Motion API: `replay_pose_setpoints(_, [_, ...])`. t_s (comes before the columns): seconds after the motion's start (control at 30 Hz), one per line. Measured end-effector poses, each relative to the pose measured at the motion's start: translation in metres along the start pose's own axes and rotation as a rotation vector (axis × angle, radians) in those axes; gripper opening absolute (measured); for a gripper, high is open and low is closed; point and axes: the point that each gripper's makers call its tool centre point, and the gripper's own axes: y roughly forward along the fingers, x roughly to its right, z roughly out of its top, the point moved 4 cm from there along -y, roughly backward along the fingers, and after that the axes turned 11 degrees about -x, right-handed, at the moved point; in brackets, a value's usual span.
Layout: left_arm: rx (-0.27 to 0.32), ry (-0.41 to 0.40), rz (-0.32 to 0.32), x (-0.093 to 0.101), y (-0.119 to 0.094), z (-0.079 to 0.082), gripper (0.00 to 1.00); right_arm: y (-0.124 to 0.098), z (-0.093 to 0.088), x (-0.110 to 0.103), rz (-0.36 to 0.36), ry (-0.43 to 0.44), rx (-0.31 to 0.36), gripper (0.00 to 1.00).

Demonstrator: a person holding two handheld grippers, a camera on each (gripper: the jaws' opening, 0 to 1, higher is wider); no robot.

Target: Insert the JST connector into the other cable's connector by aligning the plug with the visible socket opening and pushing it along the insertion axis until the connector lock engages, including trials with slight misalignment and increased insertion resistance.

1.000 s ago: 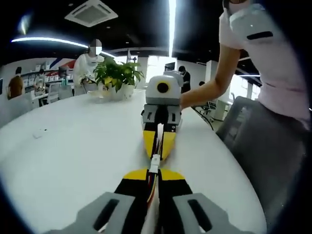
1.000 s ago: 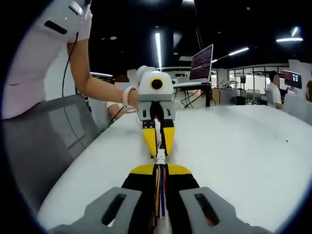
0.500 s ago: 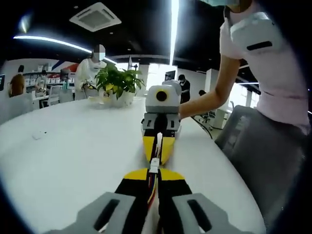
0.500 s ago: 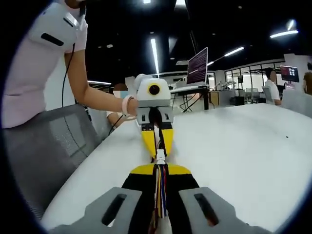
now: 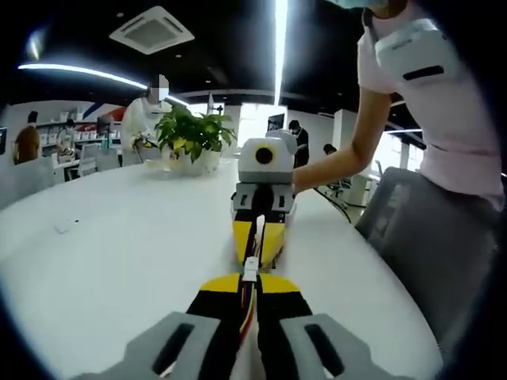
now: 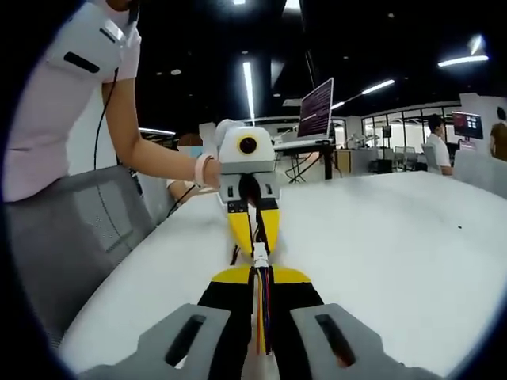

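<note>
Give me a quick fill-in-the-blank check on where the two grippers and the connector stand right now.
1. The left gripper and right gripper meet tip to tip above the ____ table.
2. Both sets of jaws are shut on a multicoloured ____.
3. The small connector between the jaw tips is ____ in colour.
4. At the table's far end stands a potted ____.

Missing words: white; cable; white; plant

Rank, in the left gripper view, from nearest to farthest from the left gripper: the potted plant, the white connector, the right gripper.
1. White connector, just past the left gripper jaws.
2. Right gripper, facing it, straight ahead.
3. Potted plant, far across the table, to the left in view.
</note>
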Motion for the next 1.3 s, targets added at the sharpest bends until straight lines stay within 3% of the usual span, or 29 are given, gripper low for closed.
replay_pose_setpoints(0.27, [-0.045, 0.035, -0.002, -0.011, 0.009, -0.005, 0.0, 0.007, -0.009, 0.013, -0.006, -0.03, -0.044, 0.02])
replay_pose_setpoints(0.47, [-0.042, 0.035, 0.009, -0.022, 0.013, -0.012, 0.0, 0.01, -0.016, 0.026, -0.023, -0.04, -0.056, 0.03])
replay_pose_setpoints(0.7, [-0.043, -0.008, 0.046, -0.036, 0.018, -0.022, 0.01, 0.016, -0.028, 0.044, -0.055, -0.031, -0.071, 0.03])
replay_pose_setpoints(1.07, [-0.065, -0.029, 0.074, -0.038, 0.021, -0.029, 0.02, 0.02, -0.031, 0.039, -0.066, -0.044, -0.095, 0.03])
replay_pose_setpoints(1.3, [-0.039, -0.063, 0.085, -0.039, 0.02, -0.03, 0.03, 0.021, -0.031, 0.037, -0.067, -0.046, -0.091, 0.04])
